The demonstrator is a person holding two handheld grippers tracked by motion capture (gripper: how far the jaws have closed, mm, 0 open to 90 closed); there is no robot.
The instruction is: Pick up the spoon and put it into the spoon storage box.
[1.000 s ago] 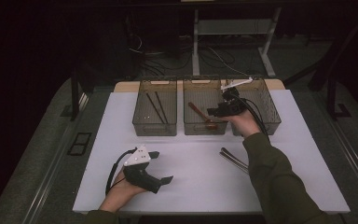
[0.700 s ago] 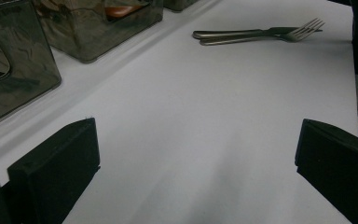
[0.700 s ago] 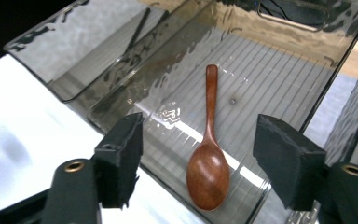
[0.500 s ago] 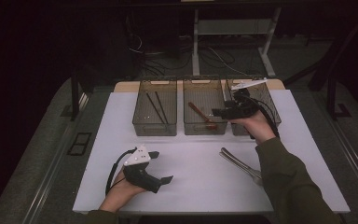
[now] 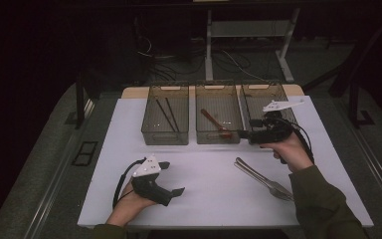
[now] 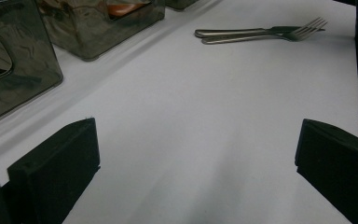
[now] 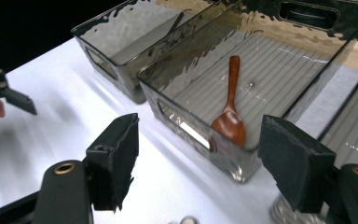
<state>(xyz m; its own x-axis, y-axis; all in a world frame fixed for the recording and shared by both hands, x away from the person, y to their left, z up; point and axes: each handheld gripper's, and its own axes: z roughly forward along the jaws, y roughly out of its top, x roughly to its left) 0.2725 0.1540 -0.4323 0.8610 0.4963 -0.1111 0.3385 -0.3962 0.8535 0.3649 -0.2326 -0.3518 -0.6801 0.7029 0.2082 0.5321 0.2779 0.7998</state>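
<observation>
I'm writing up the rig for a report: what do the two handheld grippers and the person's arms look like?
Both are black pistol-shaped tools. The left gripper and right gripper each carry a pale three-cornered plate on top and trail a black cable. Their jaws are blocky and matte black. An olive-green sleeve covers the right forearm.

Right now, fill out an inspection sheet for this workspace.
Surface: white table top, mostly bare.
Job's things: wooden spoon lying in the middle bin; fork and another metal utensil side by side on the table.
Clutter: dark sticks in the left bin; right bin contents unclear.
Grippers: left tongs open, resting on the table; right tongs open, nothing between them, just been opening.
Cables: black cable looping from the left tongs.
Surroundings: dark floor, table frame behind.
</observation>
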